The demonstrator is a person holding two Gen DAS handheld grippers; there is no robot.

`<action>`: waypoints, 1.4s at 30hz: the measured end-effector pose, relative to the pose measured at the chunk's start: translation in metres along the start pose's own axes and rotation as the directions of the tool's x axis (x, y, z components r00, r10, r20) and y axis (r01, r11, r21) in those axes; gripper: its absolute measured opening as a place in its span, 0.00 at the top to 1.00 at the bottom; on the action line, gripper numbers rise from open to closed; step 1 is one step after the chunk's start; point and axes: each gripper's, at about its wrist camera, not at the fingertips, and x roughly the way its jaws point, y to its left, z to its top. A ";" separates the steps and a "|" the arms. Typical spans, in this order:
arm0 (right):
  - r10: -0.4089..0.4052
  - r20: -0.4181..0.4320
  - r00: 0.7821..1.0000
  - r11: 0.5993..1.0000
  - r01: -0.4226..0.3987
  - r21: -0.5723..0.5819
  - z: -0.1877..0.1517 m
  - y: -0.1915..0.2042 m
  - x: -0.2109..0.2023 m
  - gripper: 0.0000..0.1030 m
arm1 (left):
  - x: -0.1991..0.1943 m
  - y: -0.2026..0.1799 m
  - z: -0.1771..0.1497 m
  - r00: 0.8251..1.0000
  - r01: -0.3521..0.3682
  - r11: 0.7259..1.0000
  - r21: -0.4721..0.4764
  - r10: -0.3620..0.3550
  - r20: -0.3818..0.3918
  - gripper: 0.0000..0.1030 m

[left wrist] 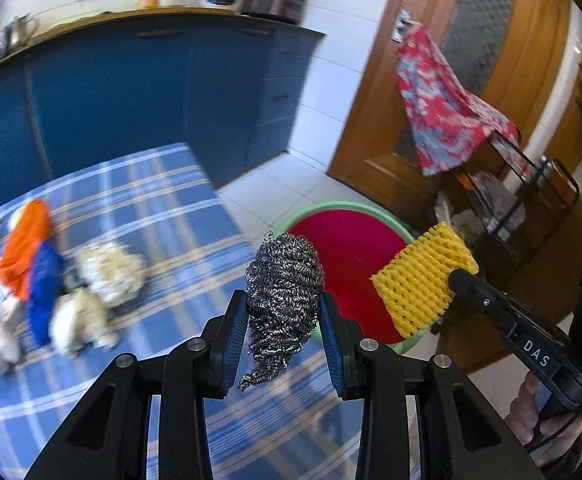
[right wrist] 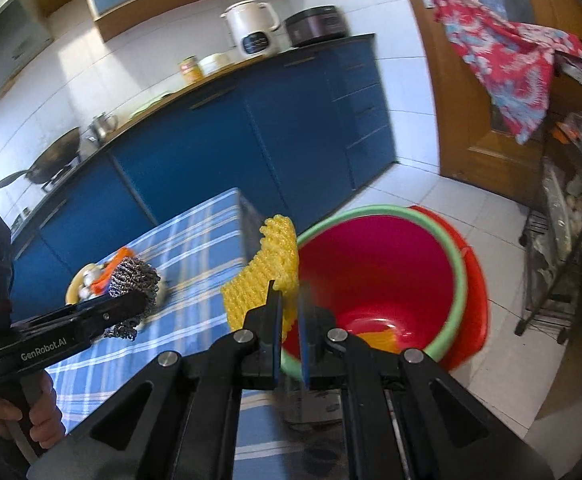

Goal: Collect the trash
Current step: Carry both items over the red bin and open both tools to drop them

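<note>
Blue plaid-clothed table with blurred orange, blue, beige scraps.

We see a grey steel-wool scourer, a tangled coil ball with a loose curl hanging below, held upright over the blue checked cloth. Beside it a yellow foam net sleeve is tilted, pinched at one end above the red, green-rimmed bucket.

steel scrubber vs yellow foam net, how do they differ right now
The steel scrubber is a grey, tangled metal coil; the yellow foam net is a flat, soft mesh sleeve. The scrubber bulges between the left gripper's part-spread jaws; the net is pinched thin in the right gripper's jaws. Both are held up near the red bucket.
</note>
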 end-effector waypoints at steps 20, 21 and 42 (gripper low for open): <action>-0.097 -0.077 0.992 0.989 0.104 0.108 -0.014 -0.078 0.040 0.88 | 0.098 -0.051 0.005 0.991 0.025 0.996 0.085 -0.013 -0.132 0.47; -0.095 -0.081 0.992 0.989 0.103 0.110 -0.015 -0.079 0.042 0.88 | 0.098 -0.051 0.005 0.992 0.018 0.996 0.084 -0.007 -0.129 0.45; -0.080 -0.069 0.994 0.989 0.088 0.117 -0.019 -0.065 0.033 0.59 | 0.056 -0.016 0.001 0.996 -0.047 0.999 0.001 0.047 -0.074 0.45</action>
